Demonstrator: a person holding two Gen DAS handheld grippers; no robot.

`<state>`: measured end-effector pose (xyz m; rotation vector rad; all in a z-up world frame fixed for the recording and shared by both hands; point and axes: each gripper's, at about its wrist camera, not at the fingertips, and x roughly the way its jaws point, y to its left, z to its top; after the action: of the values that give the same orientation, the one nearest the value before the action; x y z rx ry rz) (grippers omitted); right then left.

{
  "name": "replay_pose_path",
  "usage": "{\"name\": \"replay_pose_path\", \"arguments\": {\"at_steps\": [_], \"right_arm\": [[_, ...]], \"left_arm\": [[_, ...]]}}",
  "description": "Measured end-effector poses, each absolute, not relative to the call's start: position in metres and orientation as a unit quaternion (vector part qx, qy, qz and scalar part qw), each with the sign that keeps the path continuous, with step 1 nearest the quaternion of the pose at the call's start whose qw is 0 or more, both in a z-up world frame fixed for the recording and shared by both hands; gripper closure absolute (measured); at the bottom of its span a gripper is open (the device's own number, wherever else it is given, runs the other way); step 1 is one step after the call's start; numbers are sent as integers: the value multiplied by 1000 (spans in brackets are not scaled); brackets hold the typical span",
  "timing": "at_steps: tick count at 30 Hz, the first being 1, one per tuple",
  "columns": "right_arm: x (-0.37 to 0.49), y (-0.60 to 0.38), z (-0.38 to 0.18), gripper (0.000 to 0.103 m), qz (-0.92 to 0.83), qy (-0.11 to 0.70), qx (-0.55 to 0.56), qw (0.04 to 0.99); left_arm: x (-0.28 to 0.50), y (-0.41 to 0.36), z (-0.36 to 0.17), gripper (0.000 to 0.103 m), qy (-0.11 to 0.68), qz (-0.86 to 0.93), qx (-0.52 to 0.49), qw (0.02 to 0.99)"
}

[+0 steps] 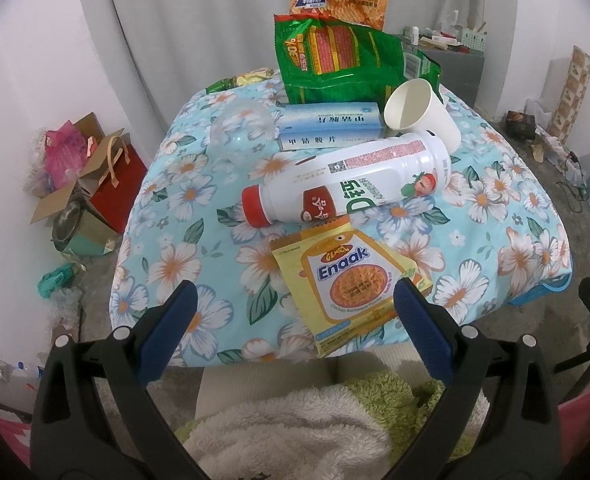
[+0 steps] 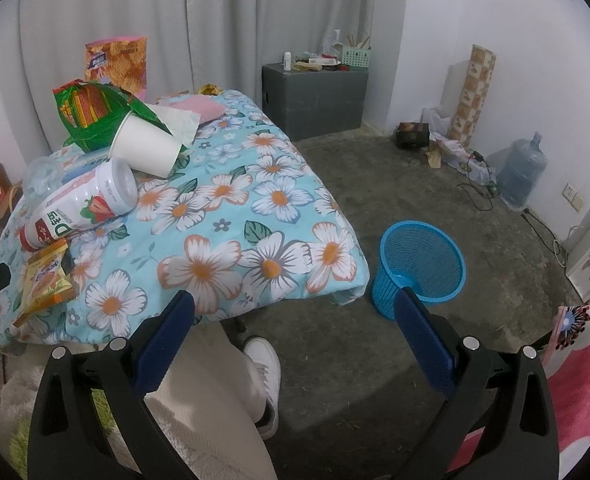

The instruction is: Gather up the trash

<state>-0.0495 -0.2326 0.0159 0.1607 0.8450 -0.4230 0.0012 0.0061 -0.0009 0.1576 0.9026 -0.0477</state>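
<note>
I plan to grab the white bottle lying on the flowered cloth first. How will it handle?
The white bottle lies on its side, so a nudge would probably roll it. Its smooth plastic looks slippery, probably light if empty. The paper cup resting against it may shift.

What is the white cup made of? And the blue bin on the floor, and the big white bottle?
The cup looks like paper: matte white with a thin rolled rim. The blue bin looks like moulded plastic, with a see-through lattice wall. The bottle seems to be glossy white plastic with a red screw cap, though I can't be sure.
</note>
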Motion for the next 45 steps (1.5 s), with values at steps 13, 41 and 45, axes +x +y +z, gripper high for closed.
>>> {"name": "replay_pose_path", "arguments": {"at_steps": [13,41,45], "right_arm": [[-50,-234,16,6,-203,405,78,888],[-33,-231,35,6,-187,362,106,907],[-22,-217,45,6,-134,318,112,932]], "left_arm": [[1,7,-1,9,437,-21,78,896],[21,52,19,9,394,-38,49,917],[26,78,15,9,385,-96,25,918]]}}
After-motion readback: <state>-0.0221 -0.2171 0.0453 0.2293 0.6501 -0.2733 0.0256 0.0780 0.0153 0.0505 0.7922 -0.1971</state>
